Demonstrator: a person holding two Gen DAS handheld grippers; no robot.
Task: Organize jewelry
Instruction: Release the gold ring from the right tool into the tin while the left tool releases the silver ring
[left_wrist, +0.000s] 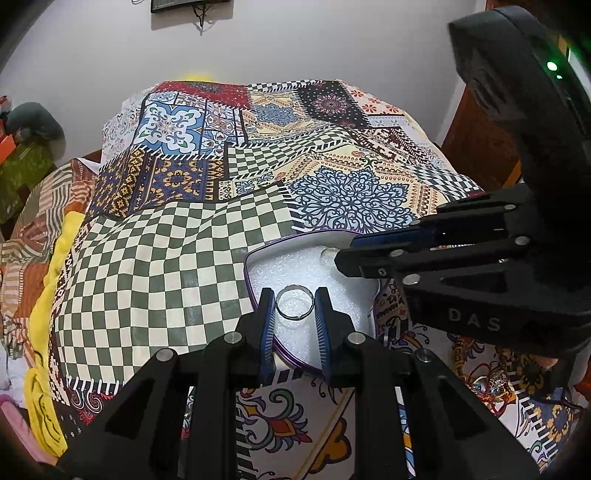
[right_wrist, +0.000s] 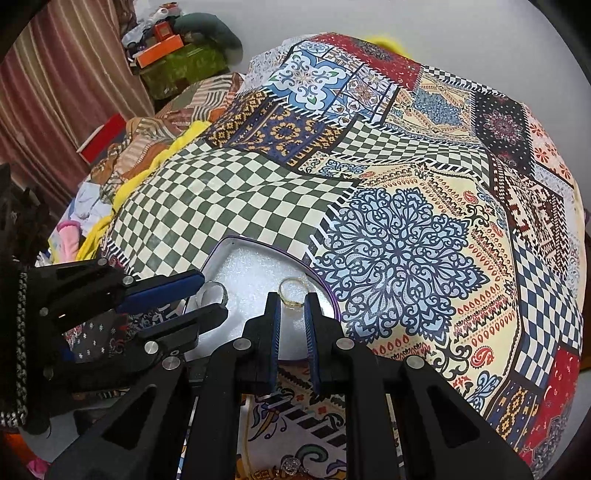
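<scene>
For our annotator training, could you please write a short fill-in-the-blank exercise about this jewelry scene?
1. The left gripper brackets a ring coloured ____.
2. The right gripper brackets a ring coloured ____.
3. Both rings are over the white foam of a box whose rim is ____.
4. The box sits on a patterned ____.

Missing: silver; gold; purple; bedspread

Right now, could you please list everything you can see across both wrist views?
Silver ring: one, held between left fingers over the box foam.
Gold ring: one, thin, between right fingers.
Jewelry box: one, purple rim, white foam, on bedspread.
Loose jewelry: small silver cluster, near edge.
Bedspread: one, patchwork, covers bed.
Left hand-held gripper: black, blue pads.
Right hand-held gripper: black, blue pads.
</scene>
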